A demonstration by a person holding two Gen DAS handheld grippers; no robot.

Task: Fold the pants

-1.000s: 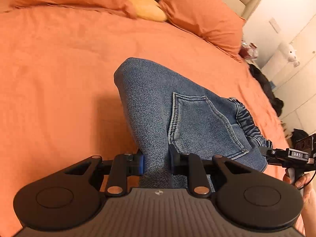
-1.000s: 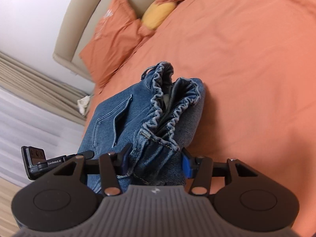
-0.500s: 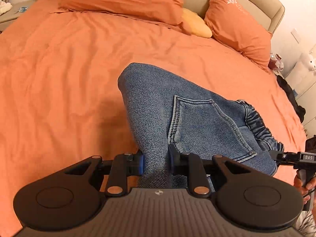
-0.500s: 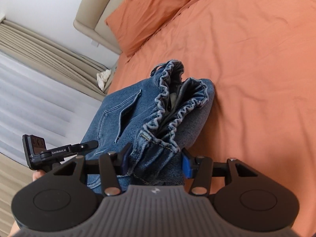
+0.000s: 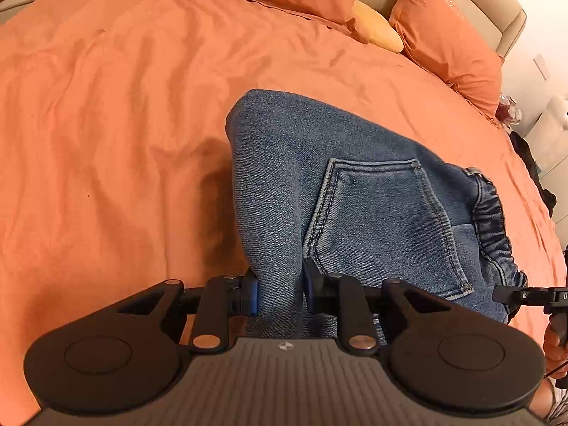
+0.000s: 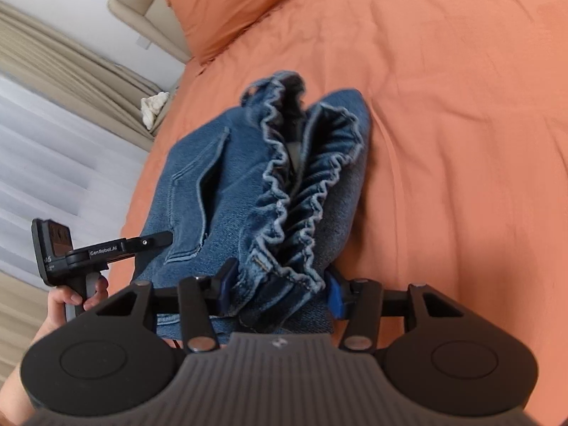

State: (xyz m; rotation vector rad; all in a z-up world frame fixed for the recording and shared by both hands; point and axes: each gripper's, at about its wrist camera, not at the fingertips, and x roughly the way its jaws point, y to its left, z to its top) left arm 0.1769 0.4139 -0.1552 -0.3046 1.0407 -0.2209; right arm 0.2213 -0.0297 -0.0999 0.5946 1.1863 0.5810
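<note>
Folded blue denim pants (image 5: 340,191) lie bunched on the orange bed, back pocket (image 5: 380,220) facing up. My left gripper (image 5: 279,293) is shut on the folded edge at the leg side, its blue pads pressing the cloth. In the right wrist view the same pants (image 6: 220,191) show their ruffled elastic waistband (image 6: 301,177). My right gripper (image 6: 278,293) is shut on the thick waistband end, with cloth filling the gap between its pads. The left gripper's body (image 6: 85,252), held by a hand (image 6: 67,301), shows at the left of that view.
Orange bedspread (image 5: 106,124) spreads wide to the left and ahead. Orange pillows (image 5: 443,28) and a yellow cushion (image 5: 376,30) lie against the beige headboard (image 5: 504,10). Curtains (image 6: 53,71) hang beyond the bed's edge. Dark clothes (image 5: 532,163) lie off the right side.
Both grippers have carried the pants across the bed and a little lower, keeping their grips. The pillows and headboard have shifted in both views.
</note>
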